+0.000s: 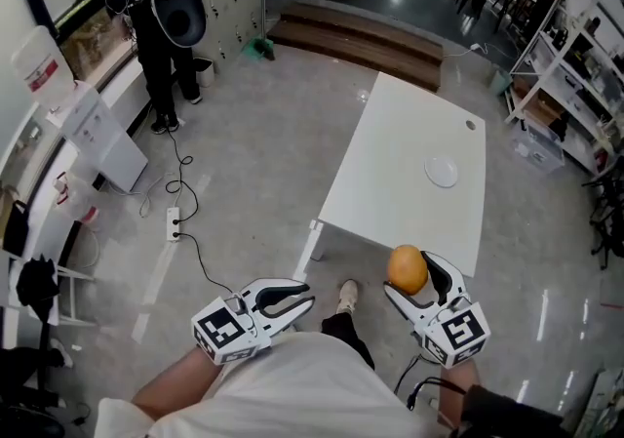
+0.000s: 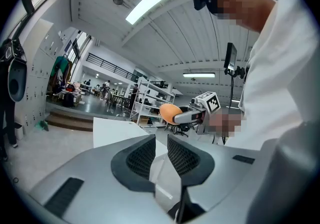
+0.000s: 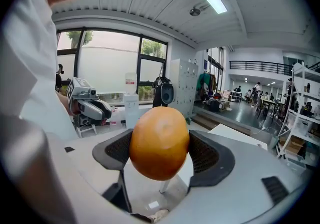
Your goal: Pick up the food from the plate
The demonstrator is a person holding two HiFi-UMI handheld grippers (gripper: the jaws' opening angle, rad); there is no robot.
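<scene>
The food is a round orange piece (image 1: pixel 408 269), and my right gripper (image 1: pixel 413 277) is shut on it, holding it in the air off the near edge of the white table (image 1: pixel 390 163). In the right gripper view the orange food (image 3: pixel 159 142) fills the gap between both pads of the right gripper (image 3: pixel 159 154). A small white plate (image 1: pixel 442 172) lies bare on the table's right side. My left gripper (image 1: pixel 304 299) hangs over the floor to the left of the table, jaws close together with nothing between them (image 2: pixel 161 153). The left gripper view shows the held food (image 2: pixel 170 113) from the side.
A person in black with a backpack (image 1: pixel 161 26) stands at the far left by a white cart (image 1: pixel 97 134). A power strip with cable (image 1: pixel 175 223) lies on the floor. Wooden steps (image 1: pixel 361 36) are beyond the table and shelves (image 1: pixel 575 65) stand at the right.
</scene>
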